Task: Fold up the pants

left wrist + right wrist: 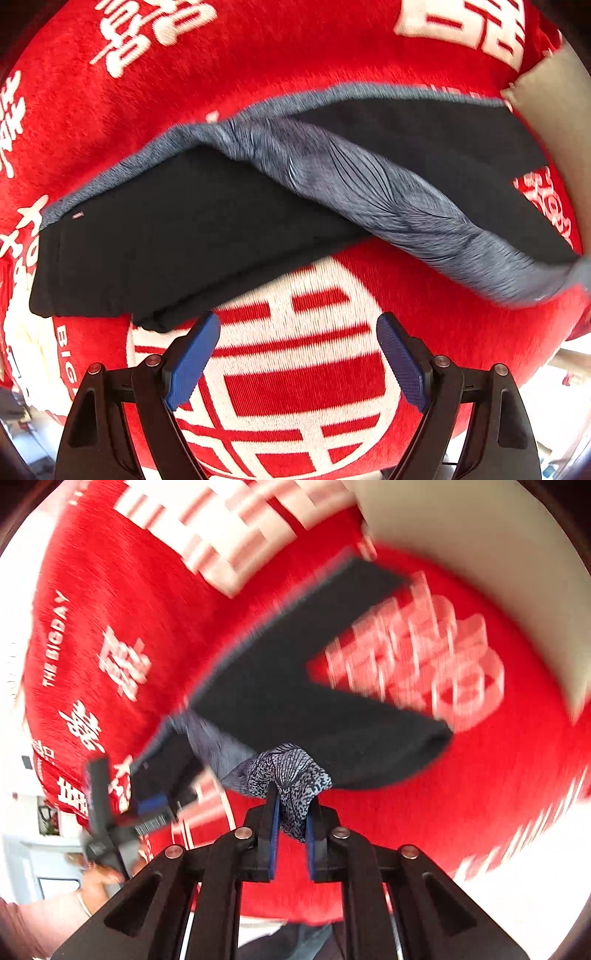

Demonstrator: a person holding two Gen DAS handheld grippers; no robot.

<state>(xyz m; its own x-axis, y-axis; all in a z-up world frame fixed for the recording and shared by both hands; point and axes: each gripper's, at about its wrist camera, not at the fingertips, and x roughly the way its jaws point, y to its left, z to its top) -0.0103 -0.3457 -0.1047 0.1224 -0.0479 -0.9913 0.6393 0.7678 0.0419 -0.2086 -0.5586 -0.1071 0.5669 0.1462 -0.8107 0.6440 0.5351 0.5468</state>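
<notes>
The pants [192, 229] are black inside with a grey-blue patterned outer face and lie on a red blanket. In the left wrist view a patterned fold [369, 192] runs diagonally across them. My left gripper [299, 354] is open and empty, just short of the pants' near edge. In the right wrist view my right gripper [291, 812] is shut on a bunch of the patterned pants fabric [291, 771] and holds it lifted above the blanket, with the black part [295, 686] trailing away. The left gripper [147, 805] shows at the left of that view.
The red blanket [280, 55] with white characters covers the whole surface. A beige pillow or wall [480, 554] lies at the far right. The blanket's edge and a bright room show at the lower left of the right wrist view.
</notes>
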